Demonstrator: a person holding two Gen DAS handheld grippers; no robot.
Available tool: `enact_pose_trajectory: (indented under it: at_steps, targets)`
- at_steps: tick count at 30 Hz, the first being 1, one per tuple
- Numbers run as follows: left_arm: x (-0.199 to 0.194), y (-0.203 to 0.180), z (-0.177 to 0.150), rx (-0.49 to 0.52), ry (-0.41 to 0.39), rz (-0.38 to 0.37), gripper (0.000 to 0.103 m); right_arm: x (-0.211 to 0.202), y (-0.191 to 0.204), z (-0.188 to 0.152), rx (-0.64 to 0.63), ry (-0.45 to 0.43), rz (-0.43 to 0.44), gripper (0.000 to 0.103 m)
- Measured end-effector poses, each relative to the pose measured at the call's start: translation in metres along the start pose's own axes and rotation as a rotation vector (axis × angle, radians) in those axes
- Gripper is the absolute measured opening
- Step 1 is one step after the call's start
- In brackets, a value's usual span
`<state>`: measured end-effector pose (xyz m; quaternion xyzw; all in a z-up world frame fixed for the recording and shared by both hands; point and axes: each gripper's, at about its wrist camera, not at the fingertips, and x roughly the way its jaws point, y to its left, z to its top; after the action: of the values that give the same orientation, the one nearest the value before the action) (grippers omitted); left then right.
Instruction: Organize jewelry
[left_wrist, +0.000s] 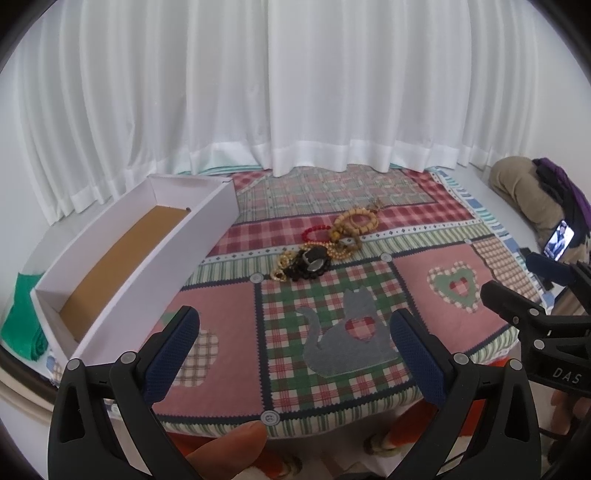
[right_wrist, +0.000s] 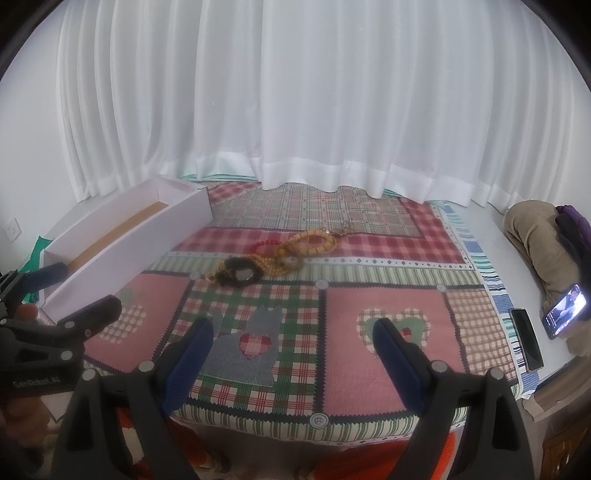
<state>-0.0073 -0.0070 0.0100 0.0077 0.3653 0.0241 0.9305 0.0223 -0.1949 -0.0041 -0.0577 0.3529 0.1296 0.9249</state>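
Surface: a patchwork cloth (left_wrist: 314, 221) in red, green and pink checks covers the table; a grey cat patch (left_wrist: 343, 332) with a checked heart lies at its near middle, and a heart patch (left_wrist: 456, 286) lies to the right.
Jewelry location: a pile of jewelry (left_wrist: 325, 245) rests on the cloth near its centre, beyond the cat patch and well apart from both grippers.
Jewelry content: tan bead strands (left_wrist: 354, 223) at the far end, a red bead bracelet (left_wrist: 314, 230) on their left side, a black round piece (left_wrist: 312, 262) with a pale centre at the near end, and small gold-coloured links just left of it. The pieces touch or overlap one another.
Storage box: a long white box (left_wrist: 122, 266) without a lid stands on the left side of the table, its brown floor bare; it sits well apart from the pile.
Left gripper (left_wrist: 291, 343): jaws spread wide, nothing between the blue pads (left_wrist: 173, 350); it hovers above the near edge of the cloth.
Right gripper (right_wrist: 293, 343): jaws spread wide and holding nothing, above the near edge, with the cat patch between the fingers.
Hand: a fingertip (left_wrist: 232, 446) shows at the bottom of the left wrist view.
Background: a white curtain (left_wrist: 295, 92) hangs behind the table.
Right side: a lit phone (right_wrist: 565, 310) leans beside a dark phone (right_wrist: 526, 339) lying flat at the cloth's right edge.
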Motion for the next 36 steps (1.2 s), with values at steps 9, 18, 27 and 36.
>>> enact_pose_trajectory:
  at_steps: [9, 18, 27, 36]
  targets:
    - [-0.002, -0.009, -0.001, 0.026, -0.015, -0.016, 0.103, -0.001, -0.002, 0.001, 0.004, -0.003, 0.000, 0.090]
    - [0.001, -0.007, -0.004, 0.014, 0.014, -0.007, 0.103, -0.003, -0.001, 0.003, 0.010, -0.011, 0.001, 0.090]
    - [0.006, -0.004, -0.004, 0.001, 0.034, -0.002, 0.103, -0.003, -0.003, 0.004, 0.011, -0.013, 0.002, 0.090]
    - [0.004, 0.000, -0.005, -0.010, 0.025, 0.006, 0.103, -0.003, -0.003, 0.004, 0.017, -0.010, 0.004, 0.090]
